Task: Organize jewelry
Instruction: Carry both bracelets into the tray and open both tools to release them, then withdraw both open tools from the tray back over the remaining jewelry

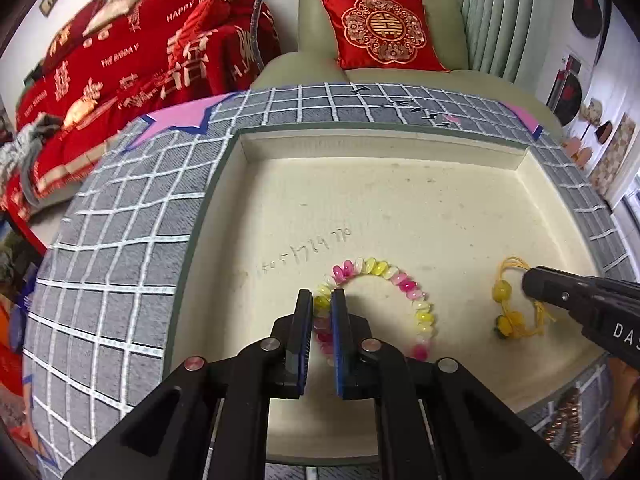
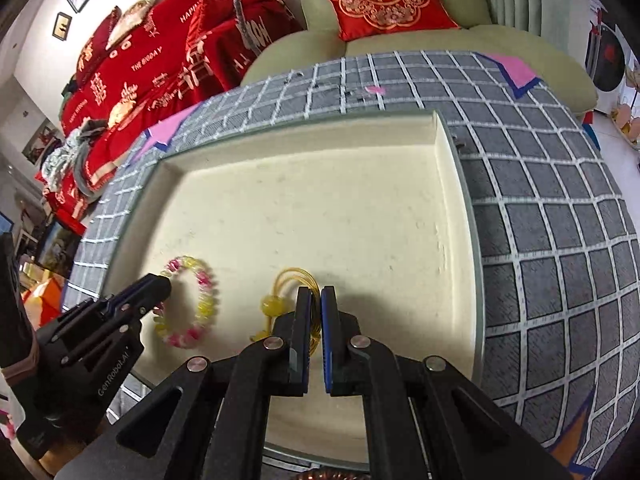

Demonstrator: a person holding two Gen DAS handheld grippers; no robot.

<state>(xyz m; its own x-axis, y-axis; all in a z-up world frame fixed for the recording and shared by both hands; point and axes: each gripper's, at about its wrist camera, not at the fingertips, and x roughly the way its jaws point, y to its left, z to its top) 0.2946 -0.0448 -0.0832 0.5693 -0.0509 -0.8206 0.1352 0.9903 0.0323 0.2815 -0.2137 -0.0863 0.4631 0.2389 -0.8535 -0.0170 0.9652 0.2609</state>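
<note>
Gripping bead bracelet [image 1: 404, 284] & cord bracelet [image 2: 288, 280] (tray [image 1: 360, 184])

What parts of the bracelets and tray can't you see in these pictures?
- Bead bracelet: near side hidden behind the left gripper, left wrist view.
- Yellow cord bracelet: part hidden behind the right gripper, right wrist view.
- Tray: near edge covered by gripper bodies, both views.
- Writing on tray floor: too faint to read.

The counter [image 1: 120, 208] wears a grey cloth gridded in white. A shallow cream tray [image 1: 360, 148] sits directly on that cloth; pink paper patches [image 1: 172, 120] lie beyond the tray's far corners.
</note>
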